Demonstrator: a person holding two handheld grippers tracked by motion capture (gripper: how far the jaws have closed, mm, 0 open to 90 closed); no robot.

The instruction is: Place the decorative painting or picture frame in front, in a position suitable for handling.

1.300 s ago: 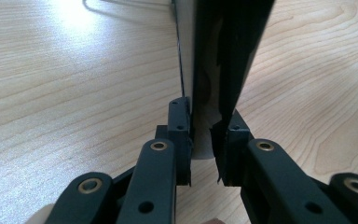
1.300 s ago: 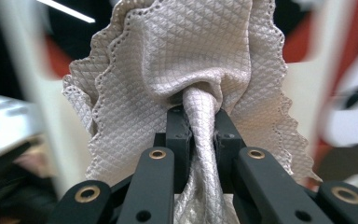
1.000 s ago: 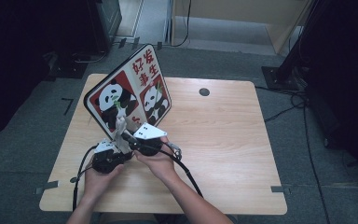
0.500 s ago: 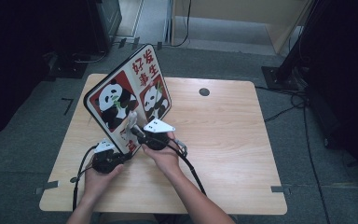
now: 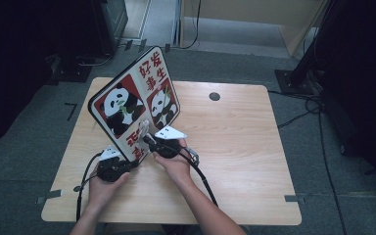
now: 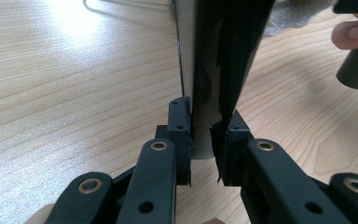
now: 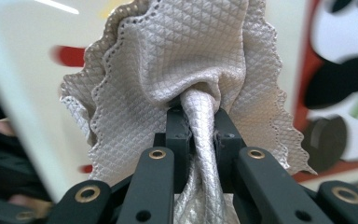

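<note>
Currently left tool (image 5: 127,164) clamps panda board's (image 5: 127,105) lower edge upright; right tool (image 5: 146,138) pinches grey cloth (image 7: 186,60) against its face; bench (image 5: 254,147) rightward open.

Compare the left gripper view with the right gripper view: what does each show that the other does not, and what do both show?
Left gripper view: the left tongs clamp the bottom edge of the panda board, seen edge-on, above the wooden table.
Right gripper view: the right tongs pinch a bunched grey cloth held against the board's printed face, where part of a panda drawing appears.
Both: a pair of black tongs shut on something, and the same board.
</note>
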